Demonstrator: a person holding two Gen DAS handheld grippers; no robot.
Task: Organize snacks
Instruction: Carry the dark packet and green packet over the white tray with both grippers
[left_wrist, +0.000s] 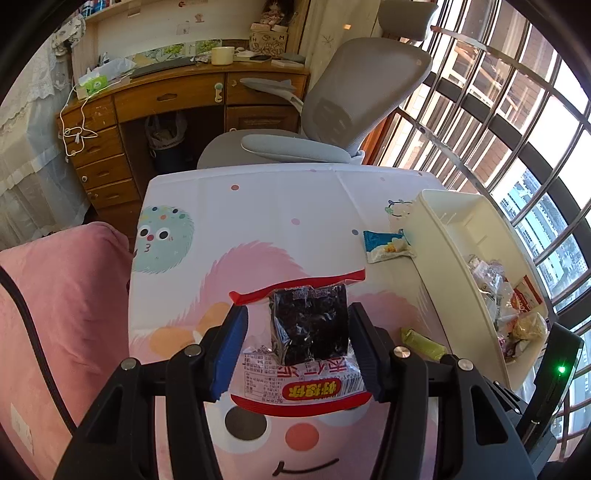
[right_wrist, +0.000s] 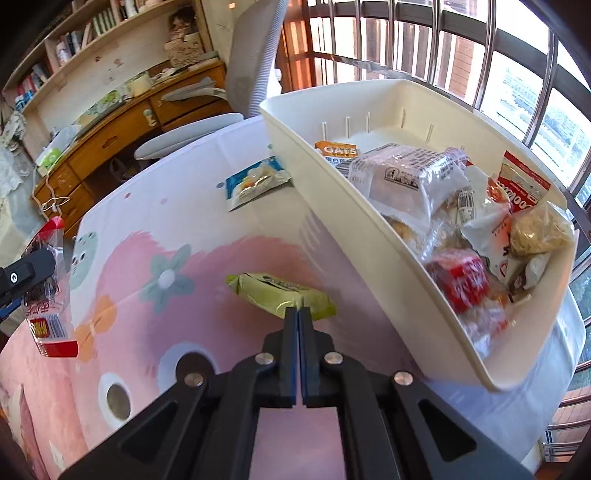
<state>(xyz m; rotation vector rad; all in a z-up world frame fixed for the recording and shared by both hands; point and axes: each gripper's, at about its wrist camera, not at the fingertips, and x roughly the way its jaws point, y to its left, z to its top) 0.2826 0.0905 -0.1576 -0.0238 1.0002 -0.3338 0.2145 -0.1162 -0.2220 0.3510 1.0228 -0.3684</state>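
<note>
In the left wrist view, the left gripper (left_wrist: 298, 343) is clamped on a red-edged packet of dark snacks (left_wrist: 308, 332) in the lower middle of the frame, lifted over the cartoon tablecloth (left_wrist: 258, 206). The white bin (left_wrist: 436, 258) at the right edge is already partly filled. A blue packet (left_wrist: 388, 246) lies touching its wall. In the right wrist view, the right gripper (right_wrist: 297, 314) has its jaws together on the edge of a green packet (right_wrist: 277, 291) at the centre, beside the bin. I judge most snacks are already in; these three remain.
</note>
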